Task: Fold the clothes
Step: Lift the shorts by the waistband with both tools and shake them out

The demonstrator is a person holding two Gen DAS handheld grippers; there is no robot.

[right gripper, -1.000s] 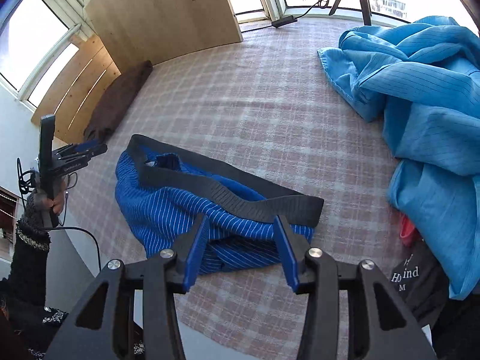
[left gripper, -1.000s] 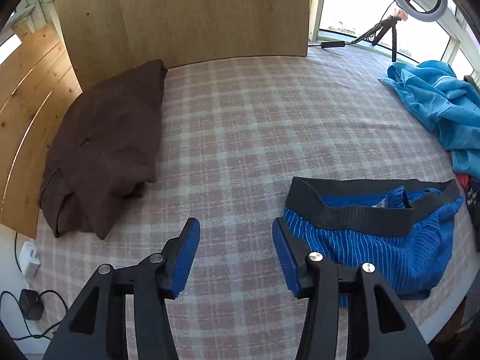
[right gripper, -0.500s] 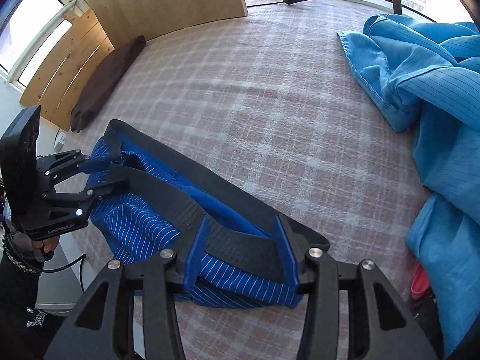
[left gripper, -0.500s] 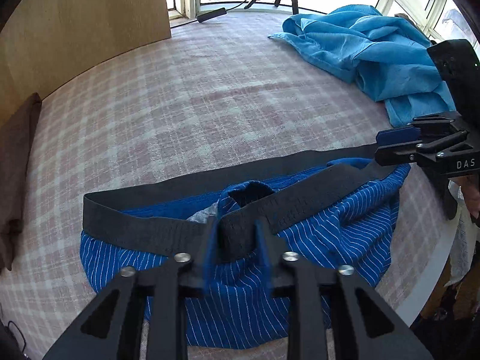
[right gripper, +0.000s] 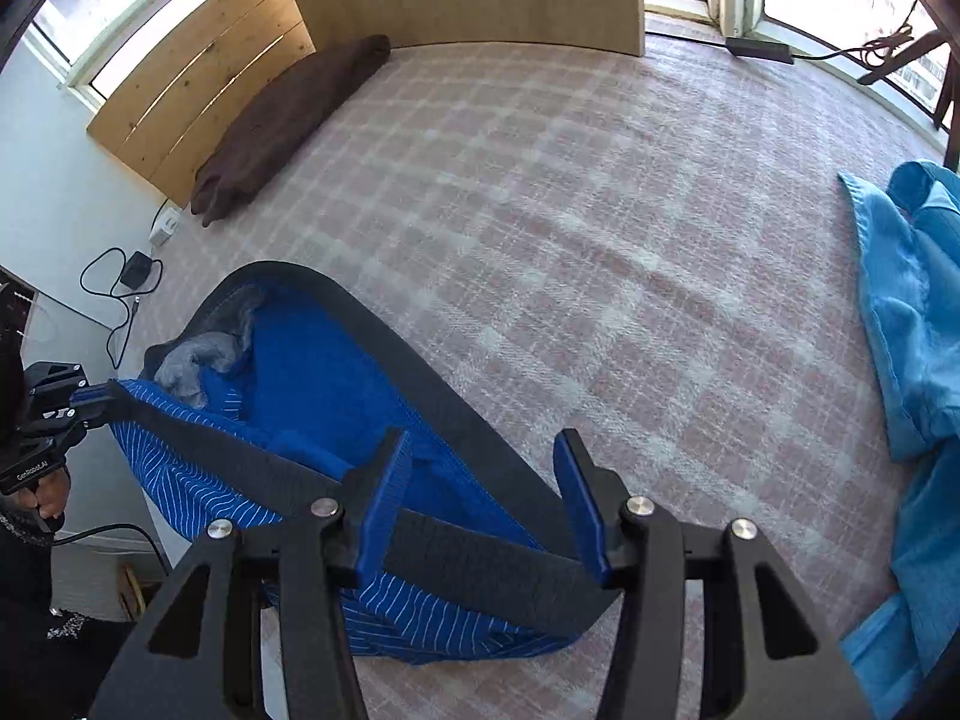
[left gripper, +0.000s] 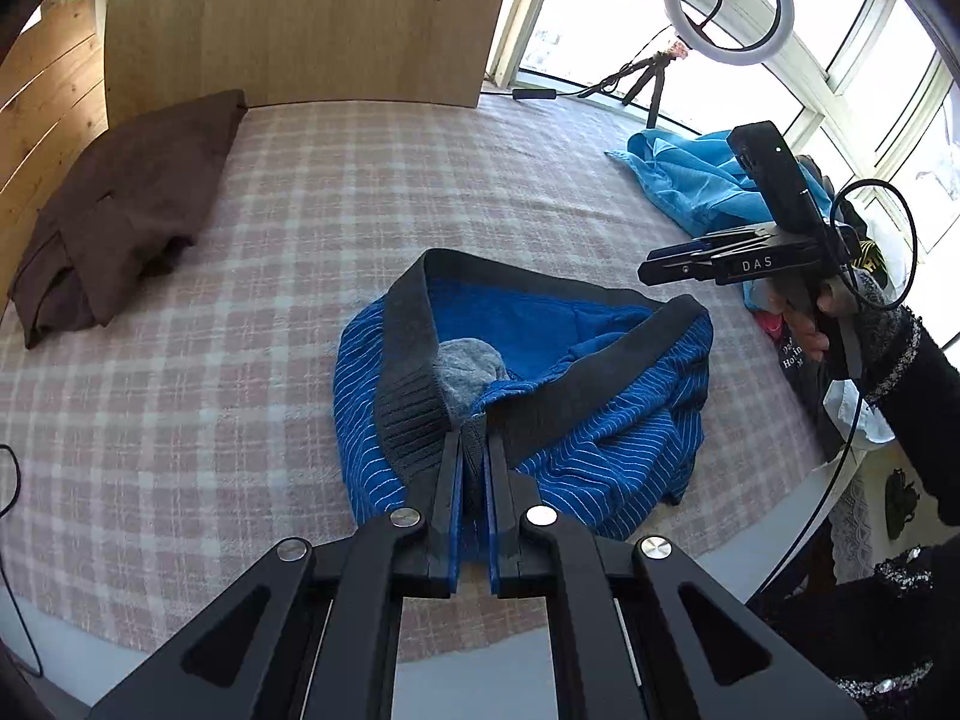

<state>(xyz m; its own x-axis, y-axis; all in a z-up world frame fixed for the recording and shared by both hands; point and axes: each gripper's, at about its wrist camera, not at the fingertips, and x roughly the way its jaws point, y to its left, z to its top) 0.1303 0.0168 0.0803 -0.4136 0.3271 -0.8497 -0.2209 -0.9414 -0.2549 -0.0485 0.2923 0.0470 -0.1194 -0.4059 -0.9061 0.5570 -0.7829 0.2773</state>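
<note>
Plaid bedding (left gripper: 300,228) covers the bed; near its front edge the blue striped shorts (left gripper: 600,438) are pinched at the waistband by the left hand-held gripper (left gripper: 474,462), while the right hand-held gripper (right gripper: 480,480), jaws just widened, straddles the band unclamped.

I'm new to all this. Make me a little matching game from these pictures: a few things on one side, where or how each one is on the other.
Things:
1. left tool
2. right tool
3. brown garment
4. light blue garment

States:
A. folded, by the wooden board
B. open over the dark waistband
C. clamped on the striped blue shorts
D. crumpled at the far side

Pairs: 1-C, 2-B, 3-A, 4-D
</note>
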